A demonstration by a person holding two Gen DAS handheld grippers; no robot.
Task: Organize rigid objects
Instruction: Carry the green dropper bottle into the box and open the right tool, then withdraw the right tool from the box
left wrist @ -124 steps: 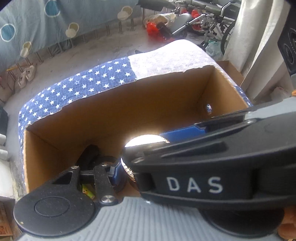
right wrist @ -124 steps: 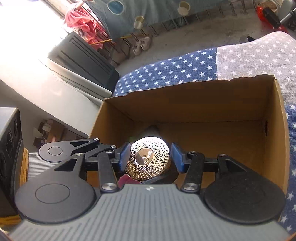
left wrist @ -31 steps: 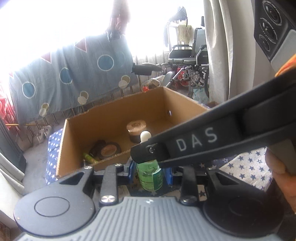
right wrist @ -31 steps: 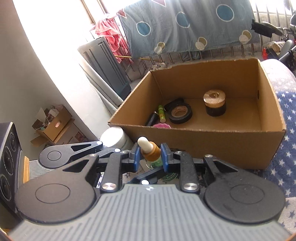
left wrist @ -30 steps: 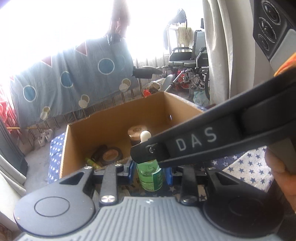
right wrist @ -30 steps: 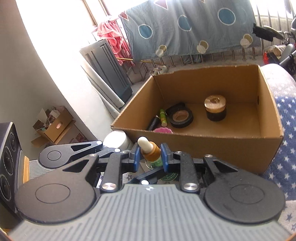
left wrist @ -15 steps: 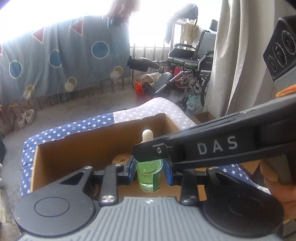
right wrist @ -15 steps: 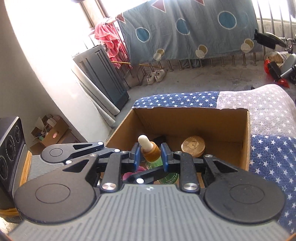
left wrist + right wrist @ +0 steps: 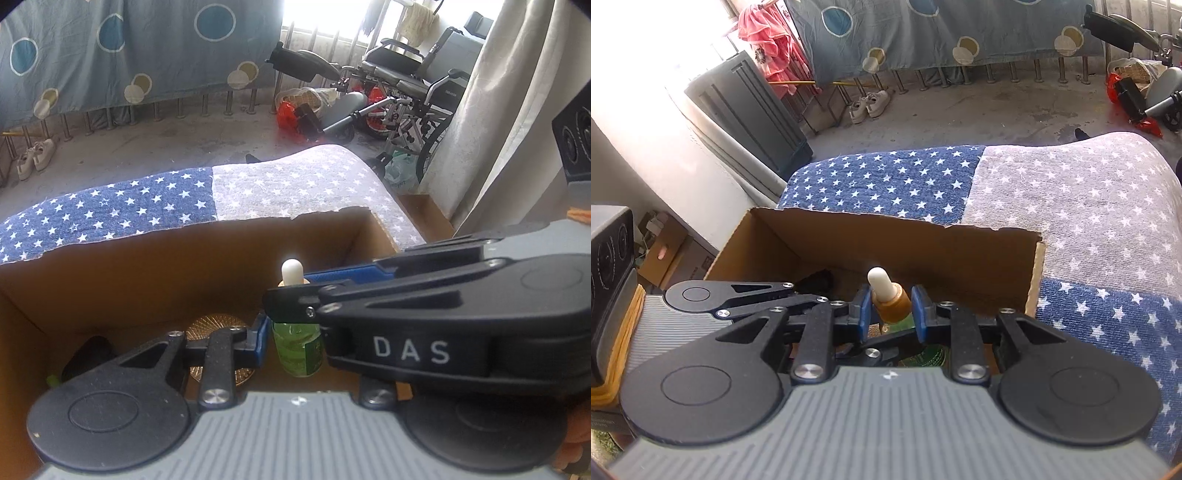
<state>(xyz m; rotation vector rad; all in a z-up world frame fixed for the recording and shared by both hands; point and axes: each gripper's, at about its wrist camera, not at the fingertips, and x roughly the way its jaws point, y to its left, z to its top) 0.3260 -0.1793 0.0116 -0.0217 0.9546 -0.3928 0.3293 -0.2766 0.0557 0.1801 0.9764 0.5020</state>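
Observation:
A green dropper bottle (image 9: 297, 349) with a gold collar and white bulb hangs upright inside the open cardboard box (image 9: 110, 266). My right gripper (image 9: 892, 308) is shut on its gold collar (image 9: 891, 306). My left gripper (image 9: 295, 343) is around the bottle's green body; its left pad (image 9: 260, 341) stands just clear of the glass and the right pad is hidden behind the right gripper's body. A gold-lidded jar (image 9: 216, 326) and a black object (image 9: 88, 354) lie in the box below.
The box (image 9: 886, 236) stands on a star-patterned cloth (image 9: 1071, 206), blue and grey. A speaker (image 9: 605, 266) is at the left. A wheelchair (image 9: 413, 96) and clutter stand on the floor beyond.
Both grippers have carried the bottle forward and down into the box. The left gripper's left pad now stands slightly off the bottle's body.

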